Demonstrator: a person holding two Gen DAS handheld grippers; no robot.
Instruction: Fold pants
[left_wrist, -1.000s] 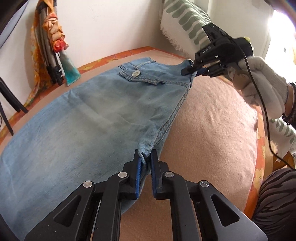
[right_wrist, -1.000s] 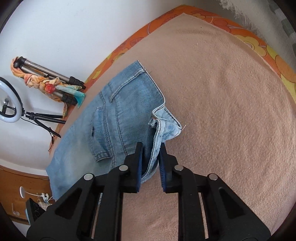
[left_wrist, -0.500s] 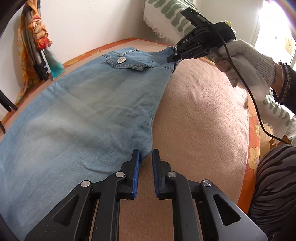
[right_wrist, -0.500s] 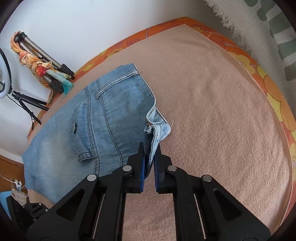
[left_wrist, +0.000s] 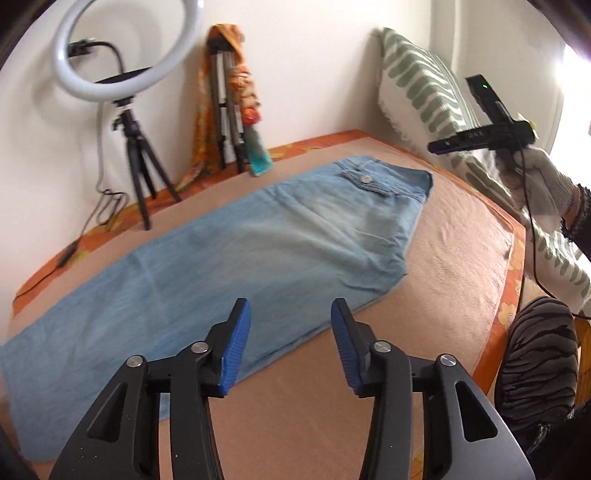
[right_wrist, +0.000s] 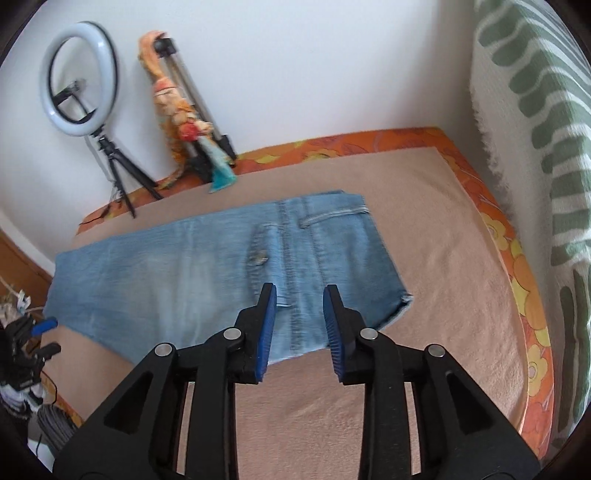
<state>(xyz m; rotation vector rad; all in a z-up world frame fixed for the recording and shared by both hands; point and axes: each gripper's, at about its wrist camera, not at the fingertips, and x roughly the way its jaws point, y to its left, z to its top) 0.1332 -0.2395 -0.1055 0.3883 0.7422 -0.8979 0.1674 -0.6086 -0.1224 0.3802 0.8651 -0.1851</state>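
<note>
Lying flat on the pink blanket (left_wrist: 461, 251), the blue jeans (left_wrist: 229, 266) are folded in half the long way, with the waist end far away near the striped pillow (left_wrist: 417, 85). In the left wrist view, the left gripper (left_wrist: 291, 339) is hanging above the near edge of the jeans; its jaws have just been opening, and nothing is sitting between them. A gloved hand (left_wrist: 532, 184) is holding the right gripper up by the pillow, away from the jeans. A ring light (left_wrist: 125, 48) is standing by the wall. In the right wrist view, the right gripper (right_wrist: 300, 325) is hanging over the waist end of the jeans (right_wrist: 207, 273); its jaws have just been opening too, letting go, with nothing between them.
</note>
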